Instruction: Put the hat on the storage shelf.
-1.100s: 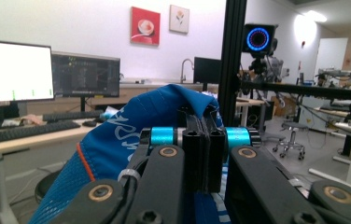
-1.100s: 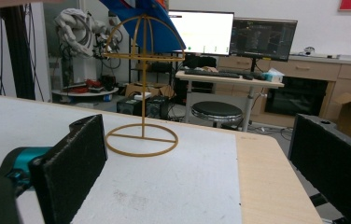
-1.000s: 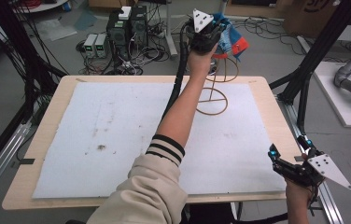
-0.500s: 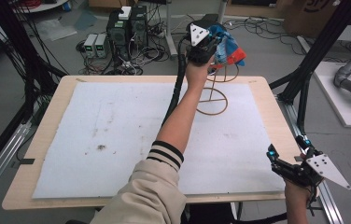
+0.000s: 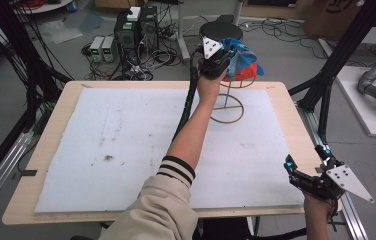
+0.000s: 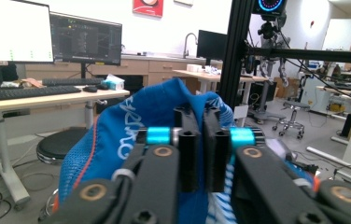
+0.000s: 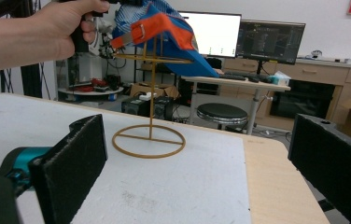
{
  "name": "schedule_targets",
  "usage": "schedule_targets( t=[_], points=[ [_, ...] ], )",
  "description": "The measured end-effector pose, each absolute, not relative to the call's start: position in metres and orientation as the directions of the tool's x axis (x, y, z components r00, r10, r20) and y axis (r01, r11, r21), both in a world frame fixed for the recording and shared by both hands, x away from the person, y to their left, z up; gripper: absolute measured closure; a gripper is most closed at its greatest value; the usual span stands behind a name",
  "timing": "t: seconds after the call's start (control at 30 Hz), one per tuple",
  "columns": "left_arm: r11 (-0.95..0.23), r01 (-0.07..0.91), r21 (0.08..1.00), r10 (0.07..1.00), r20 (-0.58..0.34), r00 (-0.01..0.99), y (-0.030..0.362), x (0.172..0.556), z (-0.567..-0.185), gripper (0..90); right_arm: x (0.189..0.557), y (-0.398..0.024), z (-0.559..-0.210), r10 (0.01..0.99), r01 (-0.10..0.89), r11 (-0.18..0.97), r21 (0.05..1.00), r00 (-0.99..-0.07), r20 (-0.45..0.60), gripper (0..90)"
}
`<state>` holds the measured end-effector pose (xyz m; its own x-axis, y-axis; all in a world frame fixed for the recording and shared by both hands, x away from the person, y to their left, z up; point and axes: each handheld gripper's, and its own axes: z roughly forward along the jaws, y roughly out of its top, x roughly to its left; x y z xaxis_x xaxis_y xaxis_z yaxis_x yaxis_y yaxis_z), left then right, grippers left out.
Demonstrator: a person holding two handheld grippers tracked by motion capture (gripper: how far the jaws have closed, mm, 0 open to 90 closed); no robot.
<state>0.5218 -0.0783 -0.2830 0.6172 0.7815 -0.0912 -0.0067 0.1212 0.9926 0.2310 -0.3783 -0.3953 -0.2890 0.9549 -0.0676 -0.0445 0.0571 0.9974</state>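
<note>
Both tongs differ: your left gripper has just eased slightly yet pinches the blue cap on the wire stand; your right gripper gapes empty.

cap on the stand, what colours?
The cap is blue with an orange back strap and white lettering; the right gripper view shows it best.

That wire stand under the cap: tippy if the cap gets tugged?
Probably. The stand is one thin stem on an open ring base, so likely light. The cap sits at the very top, so a sideways pull has leverage. The left gripper pinches floppy fabric, which may snag.
</note>
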Motion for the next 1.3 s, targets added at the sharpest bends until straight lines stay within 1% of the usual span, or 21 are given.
schedule_targets(
  t=[0.2,0.3,0.37,0.43,0.5,0.57,0.77,0.8,0.83,0.87,0.97,1.13,1.3],
  points=[
    [0.119,0.01,0.993,0.786,-0.1,0.61,-0.073,0.522,-0.289,80.7,0.232,-0.377,-0.395,0.953,-0.046,0.06,0.997,-0.294,-0.071,4.3],
    [0.122,0.013,0.992,0.788,-0.105,0.607,-0.07,0.522,-0.29,77.5,0.232,-0.375,-0.396,0.952,-0.041,0.056,0.998,-0.297,-0.066,4.3],
    [0.134,0.013,0.991,0.785,-0.114,0.609,-0.068,0.521,-0.29,72.4,0.232,-0.375,-0.396,0.952,-0.044,0.058,0.997,-0.299,-0.069,4.3],
    [0.146,0.011,0.989,0.784,-0.122,0.608,-0.065,0.52,-0.289,63.2,0.232,-0.374,-0.395,0.952,-0.045,0.057,0.997,-0.298,-0.068,4.3],
    [0.159,0.006,0.987,0.781,-0.13,0.611,-0.063,0.518,-0.287,56.9,0.232,-0.373,-0.395,0.951,-0.041,0.057,0.998,-0.302,-0.066,4.3],
    [0.166,0.001,0.986,0.783,-0.132,0.608,-0.06,0.515,-0.284,48.0,0.232,-0.372,-0.395,0.95,-0.044,0.057,0.997,-0.303,-0.068,4.3],
    [0.163,-0.021,0.986,0.789,-0.118,0.603,-0.049,0.504,-0.275,33.4,0.232,-0.368,-0.394,0.947,-0.045,0.064,0.997,-0.312,-0.075,4.3],
    [0.16,-0.025,0.987,0.789,-0.113,0.603,-0.047,0.502,-0.273,29.3,0.232,-0.368,-0.394,0.946,-0.05,0.064,0.997,-0.316,-0.076,4.3],
    [0.158,-0.034,0.987,0.787,-0.106,0.608,-0.044,0.499,-0.272,27.1,0.232,-0.367,-0.394,0.945,-0.052,0.06,0.997,-0.318,-0.073,4.3],
    [0.151,-0.045,0.987,0.789,-0.093,0.608,-0.042,0.496,-0.27,27.0,0.232,-0.367,-0.394,0.944,-0.051,0.065,0.997,-0.32,-0.078,4.3],
    [0.148,-0.064,0.987,0.785,-0.078,0.614,-0.035,0.488,-0.265,22.7,0.232,-0.364,-0.393,0.943,-0.051,0.067,0.996,-0.324,-0.08,4.3],
    [0.153,-0.1,0.983,0.792,-0.062,0.607,-0.021,0.474,-0.256,22.7,0.232,-0.361,-0.393,0.941,-0.053,0.058,0.997,-0.332,-0.073,4.3],
    [0.151,-0.128,0.98,0.807,-0.048,0.589,-0.004,0.459,-0.25,20.9,0.234,-0.357,-0.393,0.938,-0.055,0.058,0.997,-0.34,-0.073,4.3]
  ],
)
